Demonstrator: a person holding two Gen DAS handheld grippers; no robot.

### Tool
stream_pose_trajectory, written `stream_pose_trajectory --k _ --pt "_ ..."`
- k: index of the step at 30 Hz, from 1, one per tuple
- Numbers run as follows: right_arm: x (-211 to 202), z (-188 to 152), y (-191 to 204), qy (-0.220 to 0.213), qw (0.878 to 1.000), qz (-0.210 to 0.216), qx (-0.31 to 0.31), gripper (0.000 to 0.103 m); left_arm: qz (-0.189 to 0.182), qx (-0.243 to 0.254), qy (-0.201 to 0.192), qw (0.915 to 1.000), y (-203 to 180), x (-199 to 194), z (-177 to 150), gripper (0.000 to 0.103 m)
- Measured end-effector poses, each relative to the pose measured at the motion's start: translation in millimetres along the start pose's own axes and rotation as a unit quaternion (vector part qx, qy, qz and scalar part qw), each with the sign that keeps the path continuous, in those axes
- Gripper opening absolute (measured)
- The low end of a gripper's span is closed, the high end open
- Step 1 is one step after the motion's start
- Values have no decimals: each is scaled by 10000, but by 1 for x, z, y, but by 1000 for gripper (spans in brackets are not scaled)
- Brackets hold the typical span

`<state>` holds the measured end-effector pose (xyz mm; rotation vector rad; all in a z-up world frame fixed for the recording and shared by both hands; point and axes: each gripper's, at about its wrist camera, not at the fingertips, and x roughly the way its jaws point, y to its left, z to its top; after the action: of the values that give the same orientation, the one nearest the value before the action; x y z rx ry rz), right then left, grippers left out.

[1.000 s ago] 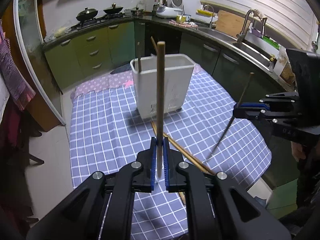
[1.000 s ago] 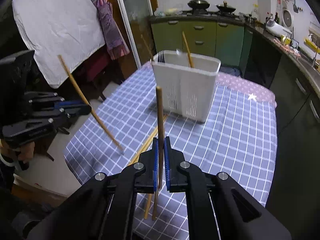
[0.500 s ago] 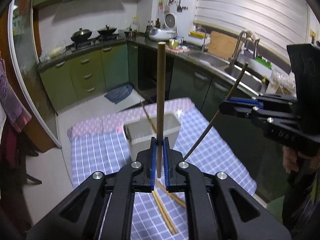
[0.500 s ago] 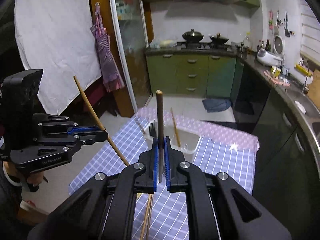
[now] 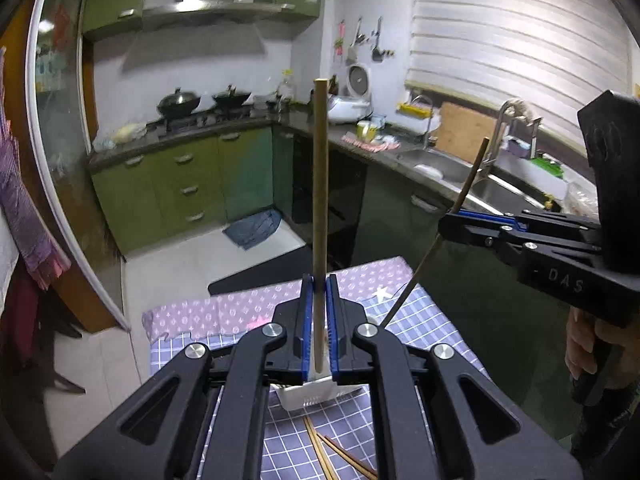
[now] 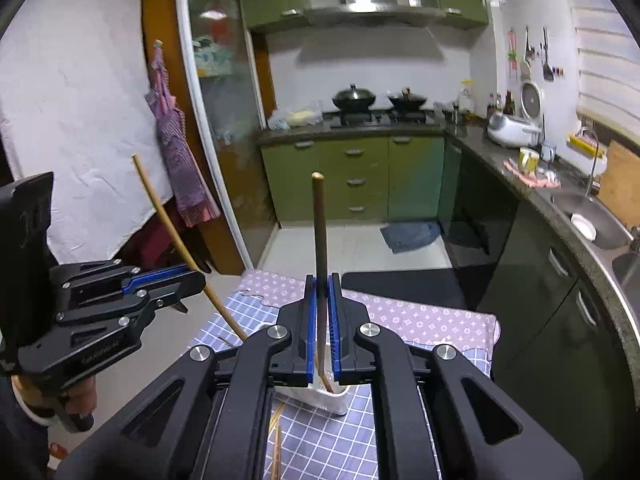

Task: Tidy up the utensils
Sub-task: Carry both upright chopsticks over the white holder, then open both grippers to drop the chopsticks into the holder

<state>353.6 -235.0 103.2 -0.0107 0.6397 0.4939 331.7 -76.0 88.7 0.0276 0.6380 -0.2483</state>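
My left gripper (image 5: 319,322) is shut on a light wooden chopstick (image 5: 320,184) held upright. It also shows in the right wrist view (image 6: 188,276), its chopstick (image 6: 168,220) slanting down toward the holder. My right gripper (image 6: 322,324) is shut on a dark chopstick (image 6: 320,248); in the left wrist view it (image 5: 452,220) holds that chopstick (image 5: 440,236) slanted. The white slotted utensil holder (image 5: 308,396) sits under both grippers, mostly hidden behind the jaws, and it shows in the right wrist view (image 6: 332,400). Loose chopsticks (image 5: 320,452) lie on the checked tablecloth (image 5: 424,320).
The table (image 6: 440,328) has a purple patterned cloth at its far edge. Beyond it are green kitchen cabinets (image 5: 180,184), a stove with two woks (image 6: 376,100), a counter with a sink (image 5: 448,168), and a glass door (image 6: 216,120) at left.
Both grippers have risen well above the table and now hang over the holder, each still holding its chopstick. The holder has dropped low in both views, behind the jaws.
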Motion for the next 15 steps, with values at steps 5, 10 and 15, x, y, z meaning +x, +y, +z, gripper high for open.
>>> stream_pose_trajectory --k 5,10,15 --pt "51 -23 -7 450 9990 -7 17 7 93 -110 328 9994 12 34 -18 7" --pt "76 -46 -4 672 9977 -7 -4 7 155 -64 556 9983 11 52 -30 7" --pt "72 -50 -2 626 9980 -1 -45 10 197 -82 601 9980 11 47 -34 7"
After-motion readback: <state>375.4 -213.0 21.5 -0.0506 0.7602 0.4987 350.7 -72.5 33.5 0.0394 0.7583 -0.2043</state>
